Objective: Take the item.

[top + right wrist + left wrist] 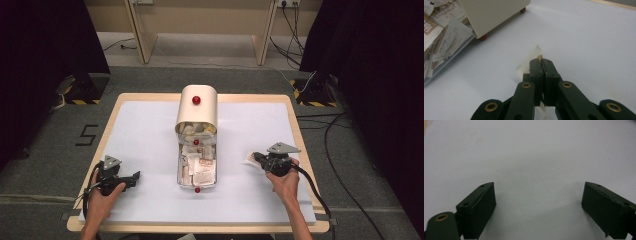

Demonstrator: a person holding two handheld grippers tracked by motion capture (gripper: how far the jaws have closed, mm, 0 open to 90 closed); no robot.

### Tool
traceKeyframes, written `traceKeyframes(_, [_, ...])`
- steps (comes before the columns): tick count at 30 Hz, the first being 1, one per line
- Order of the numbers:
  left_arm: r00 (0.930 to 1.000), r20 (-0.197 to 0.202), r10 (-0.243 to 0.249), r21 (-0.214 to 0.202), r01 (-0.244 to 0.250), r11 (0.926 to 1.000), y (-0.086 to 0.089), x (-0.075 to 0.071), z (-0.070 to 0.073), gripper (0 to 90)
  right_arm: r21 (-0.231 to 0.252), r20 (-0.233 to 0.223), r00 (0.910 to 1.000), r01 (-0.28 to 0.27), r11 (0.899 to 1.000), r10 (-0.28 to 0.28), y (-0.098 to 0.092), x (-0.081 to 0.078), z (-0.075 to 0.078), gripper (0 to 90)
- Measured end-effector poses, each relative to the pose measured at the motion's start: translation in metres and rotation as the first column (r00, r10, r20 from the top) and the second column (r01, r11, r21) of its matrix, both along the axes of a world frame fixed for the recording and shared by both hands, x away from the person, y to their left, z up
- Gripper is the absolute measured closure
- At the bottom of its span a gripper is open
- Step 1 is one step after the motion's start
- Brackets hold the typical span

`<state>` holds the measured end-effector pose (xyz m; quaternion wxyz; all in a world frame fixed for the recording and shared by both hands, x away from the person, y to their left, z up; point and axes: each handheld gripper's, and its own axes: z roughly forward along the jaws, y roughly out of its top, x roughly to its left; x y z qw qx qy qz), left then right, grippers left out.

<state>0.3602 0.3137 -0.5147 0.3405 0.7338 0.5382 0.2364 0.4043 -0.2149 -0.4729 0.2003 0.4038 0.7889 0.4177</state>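
Observation:
A cream box (196, 107) with red knobs stands mid-table, and its clear drawer (181, 170) is pulled out toward me, stuffed with several paper slips and receipts (197, 167). Right of the drawer, my right gripper (255, 157) hovers low over the mat, shut on a small white paper slip (249, 160). In the right gripper view the jaws (541, 61) meet with the paper slip (529, 62) sticking out past the tips toward the box (491, 12). My left gripper (134, 177) rests at the front left, open with nothing in it; its jaws (539, 207) stand wide over bare mat.
A white mat (150, 130) covers the wooden table (295, 125). Cables trail from both grippers off the front edge. Black stands and floor cables (330, 135) lie beyond the table's sides, with a wooden frame (145, 40) behind.

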Motion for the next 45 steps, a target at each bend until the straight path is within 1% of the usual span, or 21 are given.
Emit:
traceKeyframes(9, [1.0, 0.0, 0.0, 0.0, 0.0, 1.0, 0.0, 0.0, 0.0, 11.3, -0.016, -0.009, 1.0, 0.002, 1.0, -0.002, 0.0016, 0.0014, -0.0051, 87.9])
traceKeyframes(27, [1.0, 0.0, 0.0, 0.0, 0.0, 1.0, 0.0, 0.0, 0.0, 11.3, -0.032, -0.015, 0.9998, 0.009, 0.999, -0.009, 0.0029, 0.0027, -0.0086, 85.6])
traceKeyframes(33, [1.0, 0.0, 0.0, 0.0, 0.0, 1.0, 0.0, 0.0, 0.0, 11.3, -0.04, -0.017, 0.9997, 0.015, 0.999, -0.016, 0.0031, 0.0033, -0.0095, 80.2])
traceKeyframes(36, [1.0, 0.0, 0.0, 0.0, 0.0, 1.0, 0.0, 0.0, 0.0, 11.3, -0.039, -0.016, 0.9996, 0.022, 0.999, -0.023, 0.0029, 0.0037, -0.0095, 75.4])
traceKeyframes(42, [1.0, 0.0, 0.0, 0.0, 0.0, 1.0, 0.0, 0.0, 0.0, 11.3, -0.035, -0.016, 0.9994, 0.03, 0.999, -0.031, 0.0025, 0.0035, -0.0089, 72.3])
traceKeyframes(45, [1.0, 0.0, 0.0, 0.0, 0.0, 1.0, 0.0, 0.0, 0.0, 11.3, -0.025, -0.012, 0.9993, 0.034, 0.999, -0.034, 0.002, 0.0032, -0.0075, 69.6])
